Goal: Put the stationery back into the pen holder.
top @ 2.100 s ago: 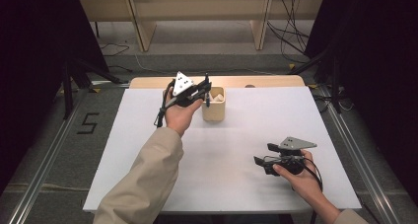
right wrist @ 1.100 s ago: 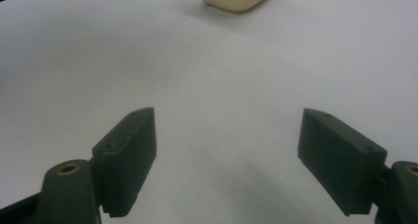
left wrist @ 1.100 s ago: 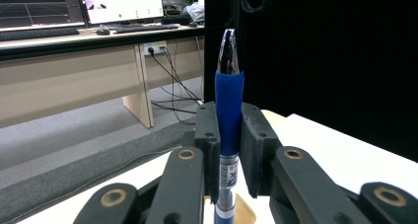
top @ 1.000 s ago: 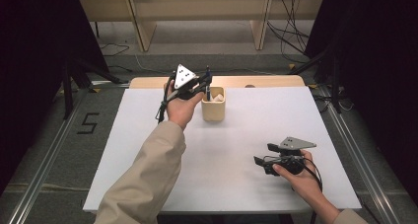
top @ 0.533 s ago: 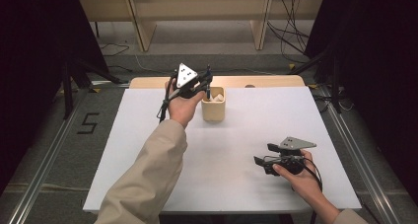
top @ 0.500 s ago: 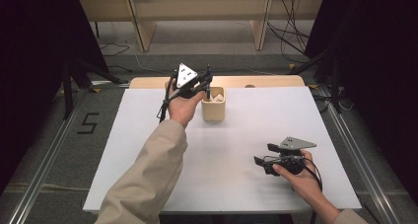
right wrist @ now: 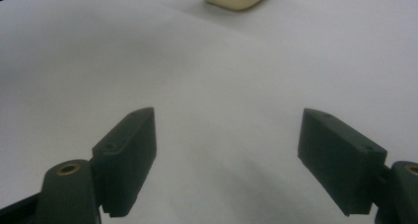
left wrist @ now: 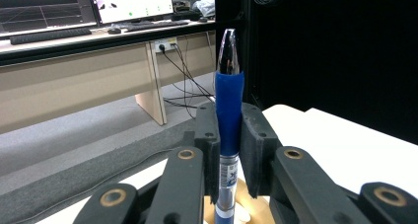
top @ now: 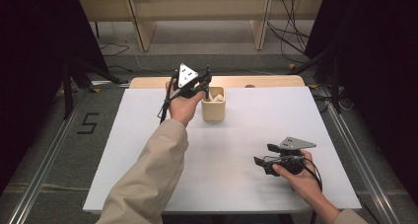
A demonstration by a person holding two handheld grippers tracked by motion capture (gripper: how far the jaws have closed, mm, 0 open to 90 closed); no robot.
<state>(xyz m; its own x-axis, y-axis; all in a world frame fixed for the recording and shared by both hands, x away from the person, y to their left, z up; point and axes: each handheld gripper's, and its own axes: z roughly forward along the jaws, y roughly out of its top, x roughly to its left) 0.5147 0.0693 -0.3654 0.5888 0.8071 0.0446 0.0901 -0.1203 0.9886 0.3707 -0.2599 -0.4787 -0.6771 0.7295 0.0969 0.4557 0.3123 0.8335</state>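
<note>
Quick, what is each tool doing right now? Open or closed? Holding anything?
Left tool: closed on a blue pen, held upright above the beige cup.
Right tool: open, holding nothing, low over the white table.

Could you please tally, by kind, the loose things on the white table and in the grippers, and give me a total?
Blue-gripped ballpoint pen, upright between the left gripper pads, above the holder: 1
Cream rounded-square pen holder on the white table: 1
Pale item inside the holder, too small to identify: 1
Total: 3
The right gripper is open, holding nothing.
</note>
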